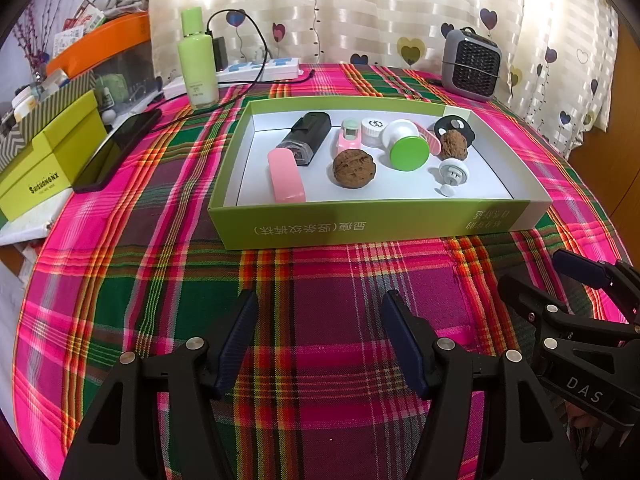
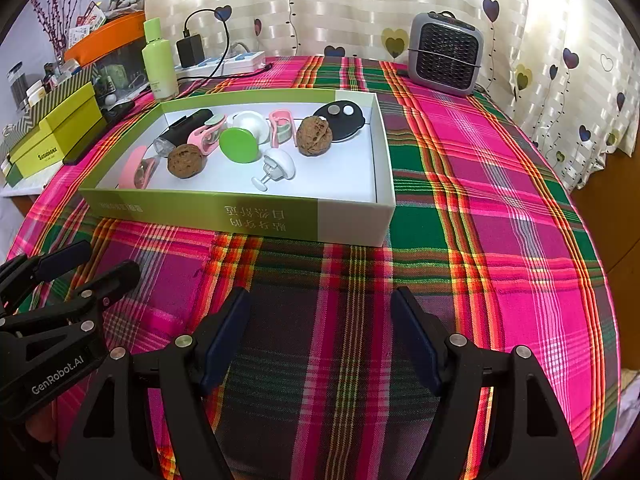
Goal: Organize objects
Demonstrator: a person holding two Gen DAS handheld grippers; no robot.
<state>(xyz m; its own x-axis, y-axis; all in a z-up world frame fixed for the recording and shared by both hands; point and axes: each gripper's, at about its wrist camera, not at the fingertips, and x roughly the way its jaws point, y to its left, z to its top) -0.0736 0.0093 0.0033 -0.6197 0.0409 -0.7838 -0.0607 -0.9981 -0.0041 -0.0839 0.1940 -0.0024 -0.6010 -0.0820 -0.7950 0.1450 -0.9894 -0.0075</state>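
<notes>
Black gripper [image 1: 318,344], navy pads, silver screws

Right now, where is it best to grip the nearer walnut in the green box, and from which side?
Probably from above, jaws across the round middle of the nearer walnut. It sits free on the floor of the green box, whose near wall blocks a low approach.

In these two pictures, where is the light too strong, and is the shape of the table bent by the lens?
Left wrist view: the curtain behind is washed out by backlight; the plaid tablecloth bulges like a dome, and the green box has curved edges. Right wrist view: the same glare on the curtain top, the same bending; dark corners frame both pictures. Objects stay sharp.
</notes>
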